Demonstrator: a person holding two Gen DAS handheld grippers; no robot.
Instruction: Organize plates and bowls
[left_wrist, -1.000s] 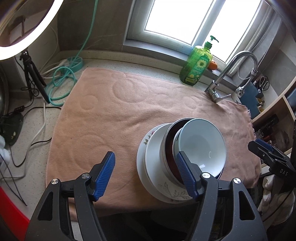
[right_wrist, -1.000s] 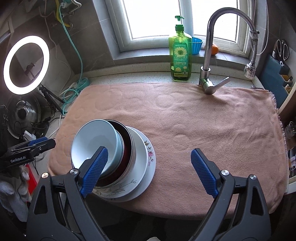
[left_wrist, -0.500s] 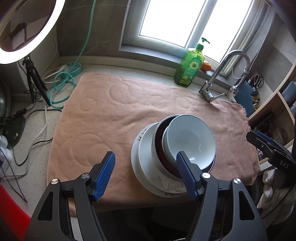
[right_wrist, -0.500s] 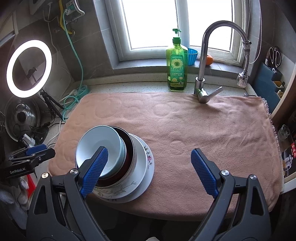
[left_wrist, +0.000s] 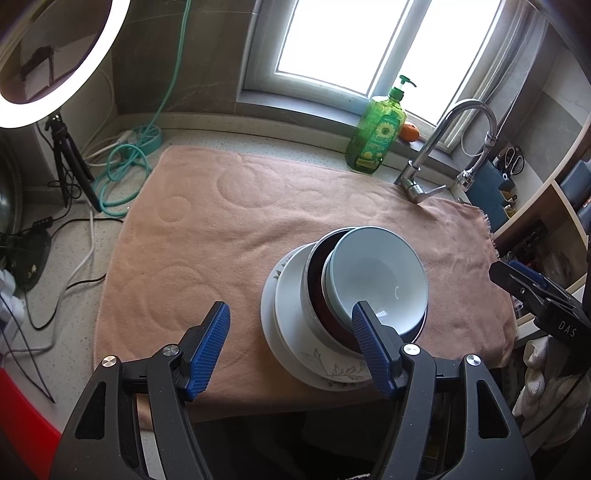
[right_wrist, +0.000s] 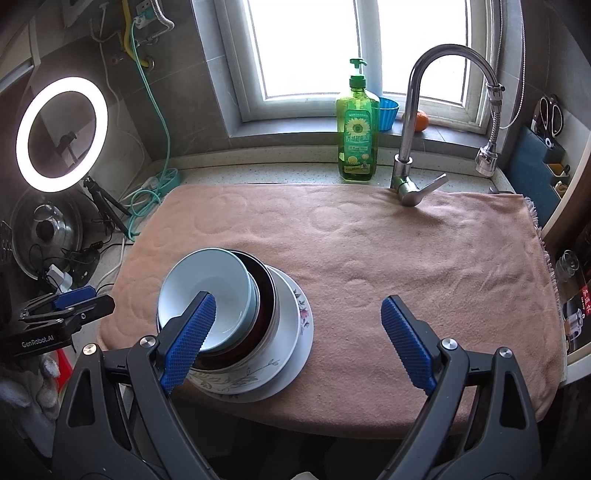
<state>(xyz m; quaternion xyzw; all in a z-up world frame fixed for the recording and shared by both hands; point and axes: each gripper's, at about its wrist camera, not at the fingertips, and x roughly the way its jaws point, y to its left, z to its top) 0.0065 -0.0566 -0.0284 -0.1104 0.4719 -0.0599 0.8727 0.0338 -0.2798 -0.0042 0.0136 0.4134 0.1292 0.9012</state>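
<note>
A stack stands near the front edge of a pink towel (left_wrist: 229, 221) (right_wrist: 406, 251). A pale blue bowl (left_wrist: 376, 273) (right_wrist: 207, 291) sits on top, inside a dark red bowl (left_wrist: 317, 269) (right_wrist: 264, 295), on white floral plates (left_wrist: 291, 314) (right_wrist: 291, 332). My left gripper (left_wrist: 290, 332) is open and empty, held back above the towel's front edge, left of the stack. My right gripper (right_wrist: 295, 328) is open and empty, held back to the right of the stack. Each gripper shows at the edge of the other's view.
A green soap bottle (right_wrist: 357, 136) and a steel tap (right_wrist: 417, 122) stand at the back by the window. A ring light (right_wrist: 61, 134), its tripod, cables and a pot lid (right_wrist: 46, 236) lie left of the towel. Shelves with jars are on the right.
Both grippers have drawn back and risen away from the stack, so it looks smaller and farther. The stack has not moved. Both grippers stay open.
</note>
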